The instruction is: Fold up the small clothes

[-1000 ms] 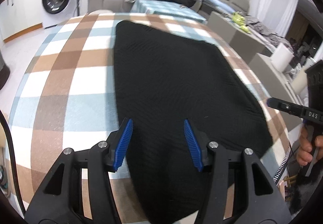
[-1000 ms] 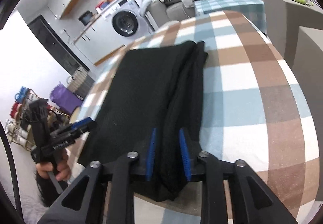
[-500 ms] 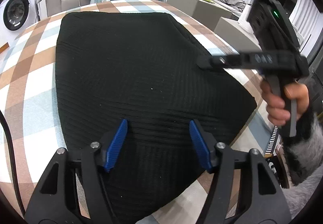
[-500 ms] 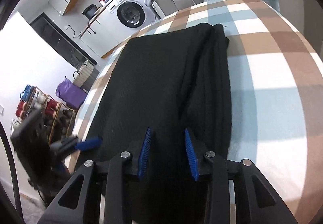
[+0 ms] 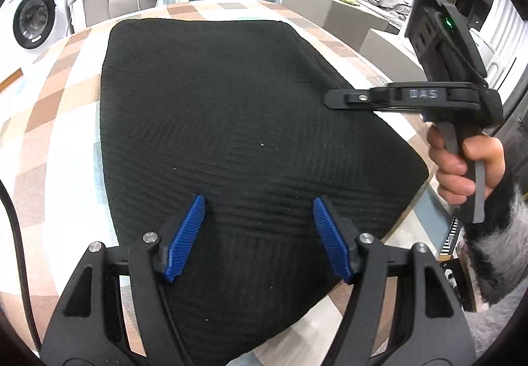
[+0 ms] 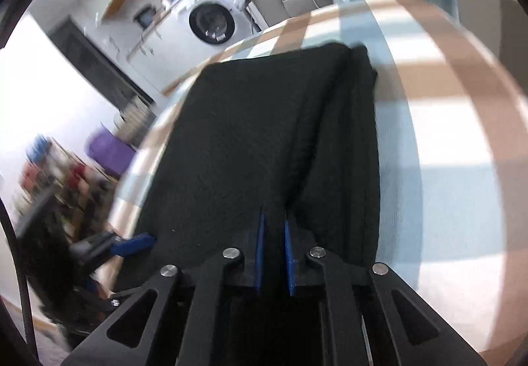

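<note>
Black knit garment (image 5: 231,122) spread flat on the checked counter (image 5: 49,122), long axis running from near edge to far edge, already doubled along its right side, where a narrower layer forms a ridge in the right wrist view (image 6: 343,135).

Right gripper (image 6: 273,254) set at the near hem of that ridge, jaws just closed to a narrow slit, blue pads nearly together with a pucker of black cloth rising between them; judged a pinch on the garment's near right part. Seen from the left side, same tool (image 5: 406,95) held by a hand (image 5: 462,161) over the cloth's right margin.

Left gripper (image 5: 257,234) hanging over the near left part of the garment, jaws spread wide, having just been opening; cloth below and between the pads, none pressed.

Both tools at the near end, cloth stretching away ahead of each. Likely next: closing the left on the near hem, then carrying the near end toward the far edge, a fold across the long axis.
</note>
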Demonstrator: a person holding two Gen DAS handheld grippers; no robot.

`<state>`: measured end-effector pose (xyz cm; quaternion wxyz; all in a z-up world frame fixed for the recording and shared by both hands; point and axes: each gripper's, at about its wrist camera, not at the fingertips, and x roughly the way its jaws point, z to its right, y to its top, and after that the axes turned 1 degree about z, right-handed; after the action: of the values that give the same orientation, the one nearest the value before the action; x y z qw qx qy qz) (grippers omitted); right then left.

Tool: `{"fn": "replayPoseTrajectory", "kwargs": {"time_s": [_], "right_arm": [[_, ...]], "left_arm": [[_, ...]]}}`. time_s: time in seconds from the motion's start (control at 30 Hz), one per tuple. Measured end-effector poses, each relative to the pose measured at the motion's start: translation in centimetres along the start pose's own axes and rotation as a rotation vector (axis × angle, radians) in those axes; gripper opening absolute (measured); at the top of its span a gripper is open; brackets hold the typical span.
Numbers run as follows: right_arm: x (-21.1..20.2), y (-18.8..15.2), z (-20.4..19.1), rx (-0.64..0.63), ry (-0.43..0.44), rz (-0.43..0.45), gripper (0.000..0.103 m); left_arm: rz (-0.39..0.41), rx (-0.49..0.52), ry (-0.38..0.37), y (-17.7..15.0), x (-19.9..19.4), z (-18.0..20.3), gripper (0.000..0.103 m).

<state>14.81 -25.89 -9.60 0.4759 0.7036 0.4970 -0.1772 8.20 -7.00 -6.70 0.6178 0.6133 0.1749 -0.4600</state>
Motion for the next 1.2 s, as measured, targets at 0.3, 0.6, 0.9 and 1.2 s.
{"fn": "replayPoseTrajectory", "kwargs": {"time_s": [0.3,0.6,0.9,1.2], "right_arm": [[-4.4,-5.0,-1.4,-0.057,0.112,-0.048,0.028],[-5.2,-5.9,-3.6,-0.15,0.141,0.065,0.007],[-3.6,-6.1,-1.8,-0.08,0.051,-0.024,0.017],[0.3,-0.4,0.5,0.084,0.075,-0.028,0.021]], "left_arm": [[0.028,-0.027,-0.013,1.0,-0.1,-0.4,0.066],[0.033,-0.026,0.004,1.0,1.0,0.4,0.068],[0.036,-0.035,-0.005,1.4,0.9,0.4,0.068],[0.038,0.036,0.022,1.7,2.3,1.7,0.071]]}}
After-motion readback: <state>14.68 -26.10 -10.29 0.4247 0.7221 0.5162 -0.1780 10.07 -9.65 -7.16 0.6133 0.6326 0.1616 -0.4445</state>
